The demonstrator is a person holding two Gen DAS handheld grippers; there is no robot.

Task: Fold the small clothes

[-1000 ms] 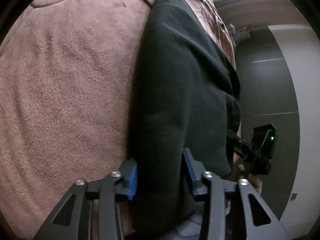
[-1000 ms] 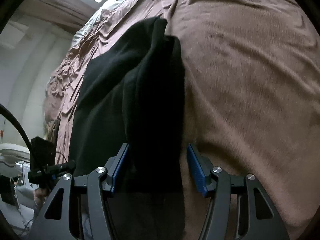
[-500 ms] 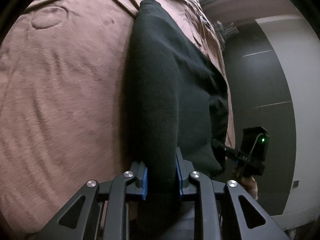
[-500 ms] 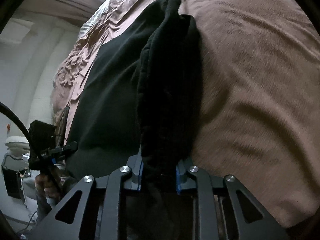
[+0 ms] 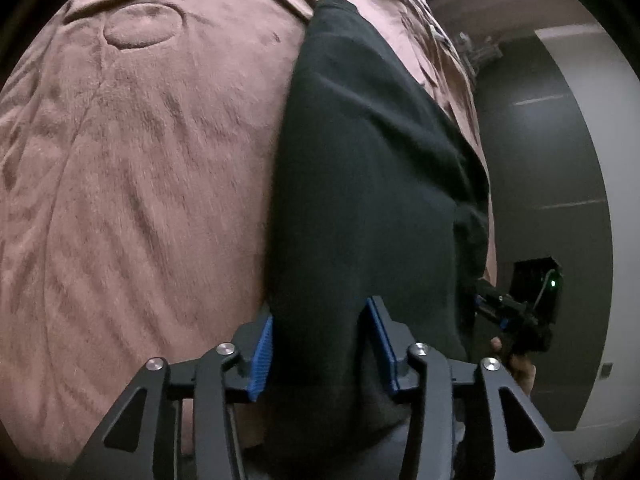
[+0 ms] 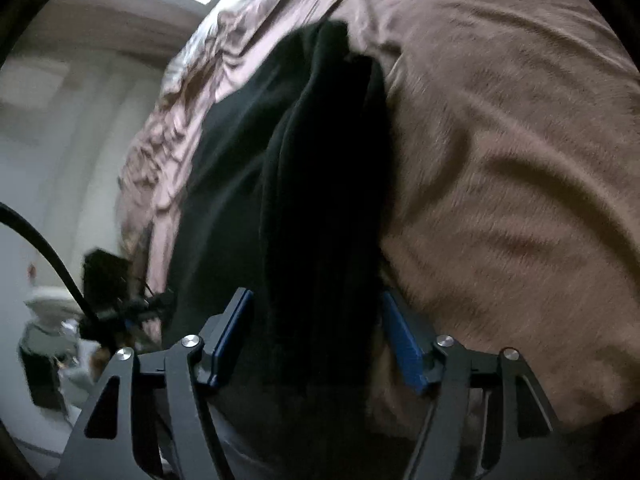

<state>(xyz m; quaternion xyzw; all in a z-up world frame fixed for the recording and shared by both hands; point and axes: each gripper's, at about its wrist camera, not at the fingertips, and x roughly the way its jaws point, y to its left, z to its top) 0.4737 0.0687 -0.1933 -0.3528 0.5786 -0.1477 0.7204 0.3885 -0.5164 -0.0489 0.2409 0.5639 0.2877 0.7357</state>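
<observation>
Brown bed cover [image 5: 132, 184] carries the black garment [image 5: 372, 168], folded lengthwise near the bed's edge. Left tool [image 5: 324, 344] and right tool [image 6: 316, 340] (both angled downward) have just been opening; each stands spread, fabric between the blue pads, unpinched. Garment's near end is cut off.
</observation>
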